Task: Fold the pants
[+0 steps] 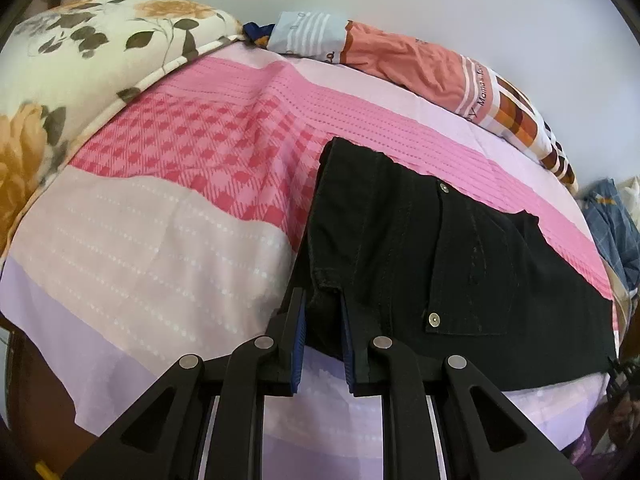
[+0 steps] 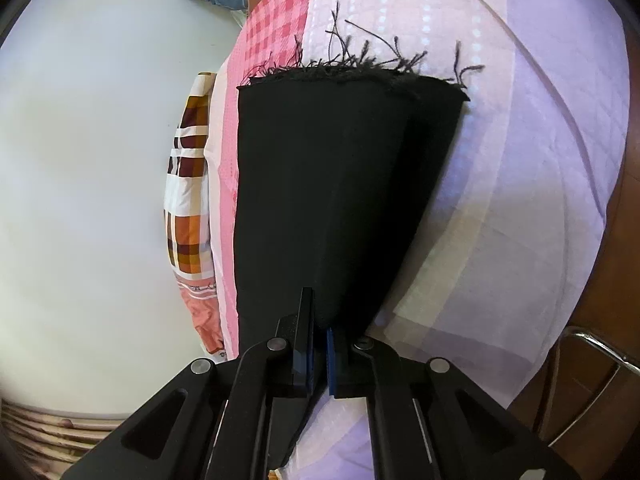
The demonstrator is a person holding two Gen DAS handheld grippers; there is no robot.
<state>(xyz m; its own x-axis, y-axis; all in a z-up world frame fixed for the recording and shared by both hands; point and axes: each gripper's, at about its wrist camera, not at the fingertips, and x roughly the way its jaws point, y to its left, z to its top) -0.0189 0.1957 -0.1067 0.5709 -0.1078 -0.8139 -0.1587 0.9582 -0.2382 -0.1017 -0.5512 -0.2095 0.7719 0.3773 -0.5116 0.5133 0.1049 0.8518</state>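
Black pants (image 1: 460, 264) lie on a pink and lilac bedspread (image 1: 160, 220), waistband and riveted back pocket towards the left wrist camera. My left gripper (image 1: 323, 312) is shut on the waistband's near left corner. In the right wrist view the pant legs (image 2: 340, 184) stretch away from me, stacked one on the other, and end in a frayed hem (image 2: 360, 72). My right gripper (image 2: 320, 320) is shut on the near edge of the leg fabric.
A floral pillow (image 1: 80, 60) lies at the bed's far left. An orange and checked pillow (image 1: 440, 68) lies along the wall; it also shows in the right wrist view (image 2: 188, 200). Blue plaid cloth (image 1: 612, 224) is at the right. A wooden bed frame (image 2: 592, 380) borders the bed.
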